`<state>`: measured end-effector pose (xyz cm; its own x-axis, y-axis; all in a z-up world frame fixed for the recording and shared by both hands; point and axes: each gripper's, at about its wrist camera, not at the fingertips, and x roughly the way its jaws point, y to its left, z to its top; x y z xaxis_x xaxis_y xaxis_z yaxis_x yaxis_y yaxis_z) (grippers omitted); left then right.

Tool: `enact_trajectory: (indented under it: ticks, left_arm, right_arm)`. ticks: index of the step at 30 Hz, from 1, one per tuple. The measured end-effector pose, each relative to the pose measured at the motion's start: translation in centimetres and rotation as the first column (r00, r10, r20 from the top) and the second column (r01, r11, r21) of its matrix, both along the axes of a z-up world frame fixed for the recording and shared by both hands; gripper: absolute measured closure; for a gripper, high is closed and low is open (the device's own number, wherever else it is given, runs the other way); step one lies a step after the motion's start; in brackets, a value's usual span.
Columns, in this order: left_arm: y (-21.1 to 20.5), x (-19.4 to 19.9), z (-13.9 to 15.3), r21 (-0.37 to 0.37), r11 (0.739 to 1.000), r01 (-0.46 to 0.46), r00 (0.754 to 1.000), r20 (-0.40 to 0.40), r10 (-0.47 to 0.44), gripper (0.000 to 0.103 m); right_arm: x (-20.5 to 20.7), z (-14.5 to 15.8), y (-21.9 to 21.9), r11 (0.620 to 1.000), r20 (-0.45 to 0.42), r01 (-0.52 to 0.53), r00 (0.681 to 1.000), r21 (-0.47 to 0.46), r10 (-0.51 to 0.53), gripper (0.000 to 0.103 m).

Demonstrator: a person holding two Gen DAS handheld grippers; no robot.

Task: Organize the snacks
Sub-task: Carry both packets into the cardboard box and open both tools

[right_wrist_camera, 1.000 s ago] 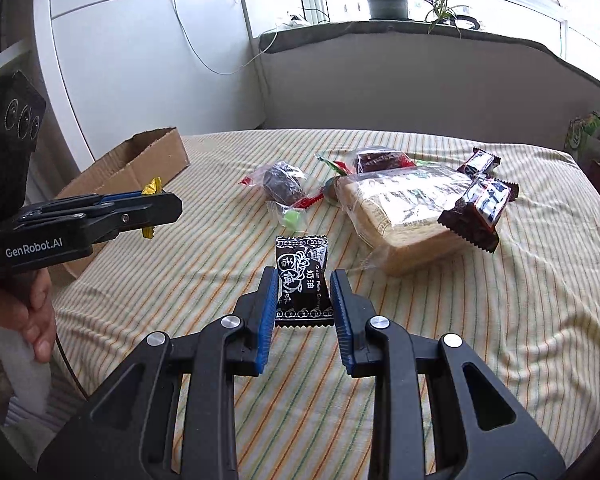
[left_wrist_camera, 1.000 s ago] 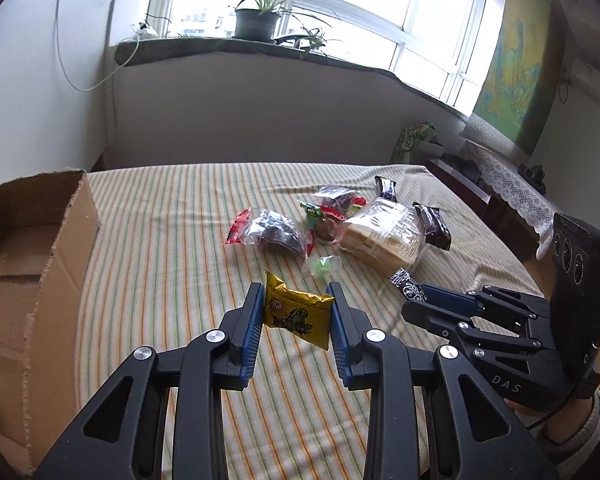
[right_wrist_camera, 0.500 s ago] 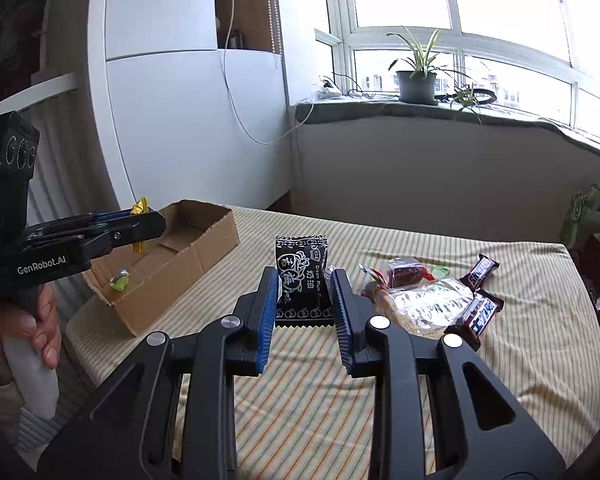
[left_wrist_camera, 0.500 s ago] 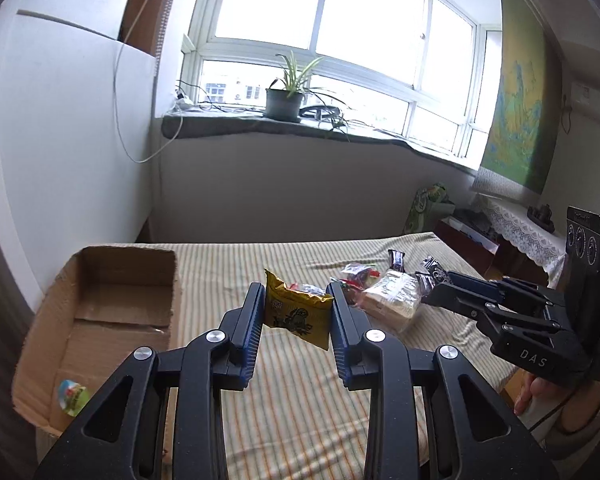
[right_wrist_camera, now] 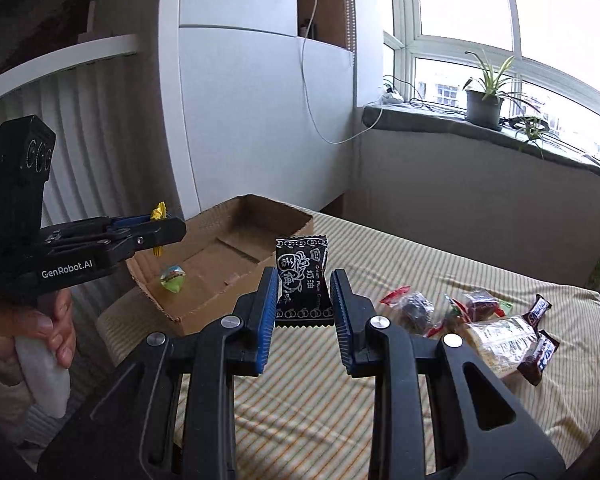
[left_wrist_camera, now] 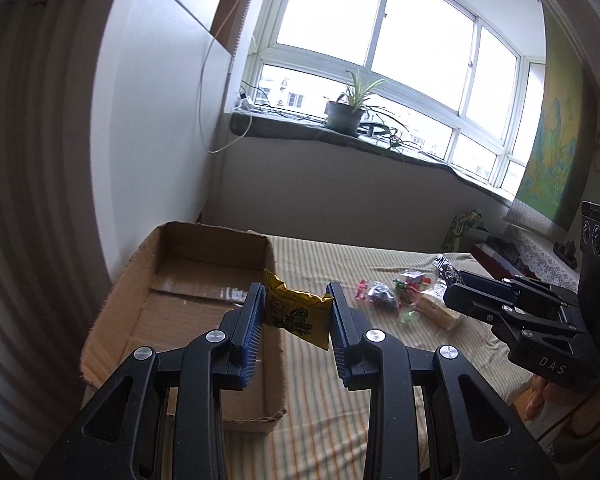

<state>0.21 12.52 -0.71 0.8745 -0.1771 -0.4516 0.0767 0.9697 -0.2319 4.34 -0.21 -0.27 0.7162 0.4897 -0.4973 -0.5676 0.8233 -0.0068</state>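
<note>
My left gripper (left_wrist_camera: 296, 312) is shut on a yellow snack packet (left_wrist_camera: 298, 314) and hangs over the right wall of the open cardboard box (left_wrist_camera: 188, 304). The right gripper (right_wrist_camera: 303, 296) is shut on a black plum-candy packet (right_wrist_camera: 302, 282), held above the striped tablecloth to the right of the box (right_wrist_camera: 224, 268). One green wrapped sweet (right_wrist_camera: 172, 276) lies inside the box. In the right wrist view the left gripper (right_wrist_camera: 156, 232) hovers above the box's near end. The right gripper (left_wrist_camera: 456, 292) shows at the right of the left wrist view.
Several loose snacks, among them a bread pack (right_wrist_camera: 500, 336) and chocolate bars (right_wrist_camera: 540, 354), lie on the striped table (right_wrist_camera: 400, 264). A white cabinet (right_wrist_camera: 260, 128) stands behind the box. A potted plant (left_wrist_camera: 344, 114) sits on the window sill. A hand (right_wrist_camera: 52, 328) grips the left handle.
Both grippers rose and swung left from the snack pile toward the cardboard box, each keeping its packet. The box now sits right under the left gripper.
</note>
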Motion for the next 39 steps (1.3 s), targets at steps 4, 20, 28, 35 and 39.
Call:
enact_trajectory:
  ticks: [4, 20, 28, 35, 39]
  left_arm:
    - [3.0, -0.5, -0.9, -0.009, 0.998, -0.064, 0.998, -0.014, 0.064, 0.074]
    - [7.5, 1.3, -3.8, -0.061, 0.991, -0.116, 0.991, -0.074, 0.112, 0.074]
    - [8.2, 3.0, -5.0, -0.079, 0.990, -0.115, 0.988, -0.116, 0.106, 0.074]
    - [8.9, 3.3, -5.4, -0.088, 0.979, -0.182, 0.976, -0.142, 0.168, 0.032]
    - [9.9, 2.8, -5.4, -0.134, 0.967, -0.217, 0.969, -0.151, 0.196, 0.031]
  right_arm:
    - [0.5, -0.5, 3.6, 0.998, -0.013, -0.063, 0.998, -0.016, 0.063, 0.075]
    - [4.2, -2.1, 13.1, 0.976, -0.059, -0.212, 0.976, -0.056, 0.209, 0.075]
    - [6.7, -3.4, 14.6, 0.970, -0.086, -0.237, 0.969, -0.053, 0.232, 0.075]
    - [8.2, -5.5, 15.3, 0.967, -0.143, -0.242, 0.963, -0.085, 0.229, 0.073]
    - [7.9, -6.8, 14.0, 0.972, -0.172, -0.216, 0.965, -0.090, 0.199, 0.067]
